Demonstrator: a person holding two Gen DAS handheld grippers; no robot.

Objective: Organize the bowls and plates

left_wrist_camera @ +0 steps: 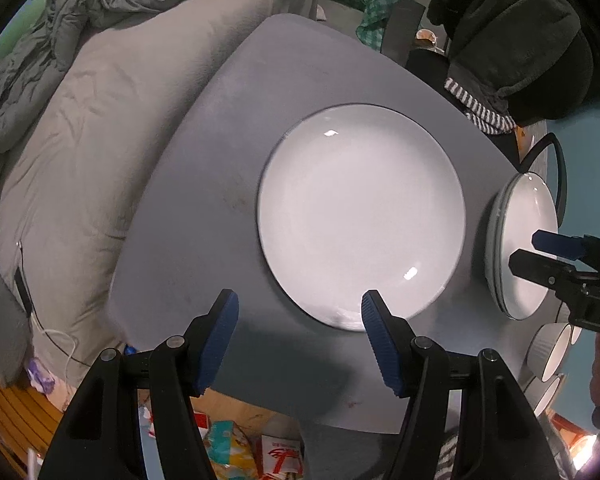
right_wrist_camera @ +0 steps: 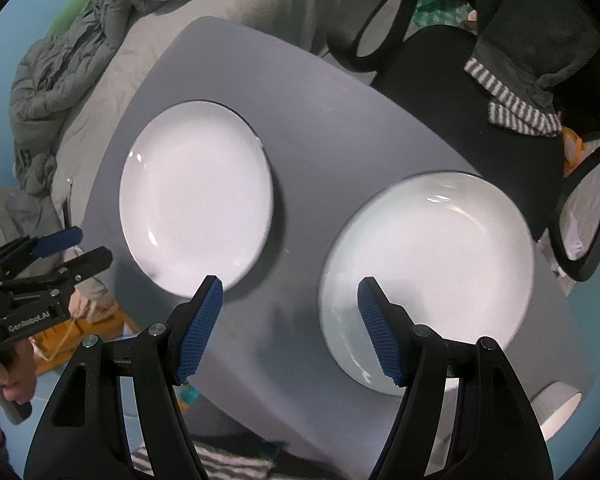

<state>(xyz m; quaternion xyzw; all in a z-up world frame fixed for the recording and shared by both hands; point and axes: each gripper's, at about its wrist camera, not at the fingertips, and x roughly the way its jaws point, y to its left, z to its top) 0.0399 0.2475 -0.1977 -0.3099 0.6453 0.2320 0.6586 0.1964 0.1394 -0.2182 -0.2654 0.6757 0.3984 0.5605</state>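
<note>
While both grippers gape – two plates [right_wrist_camera: 196, 200] on table [right_wrist_camera: 324, 128]

Plates [left_wrist_camera: 360, 216] glossy white ceramic; table [left_wrist_camera: 204, 216] matt grey; duvet [left_wrist_camera: 80, 128] creased cloth; pads [right_wrist_camera: 202, 328] ribbed blue rubber.

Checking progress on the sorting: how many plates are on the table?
2. The left plate lies alone; the right plate lies beside it, apart. Its rim looks doubled, so another may hide underneath.

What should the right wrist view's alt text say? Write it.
Two round white plates, a single plate and a plate stack, lie apart on a grey table. The open right gripper hovers between them, empty; the left gripper shows at the left edge.
</note>
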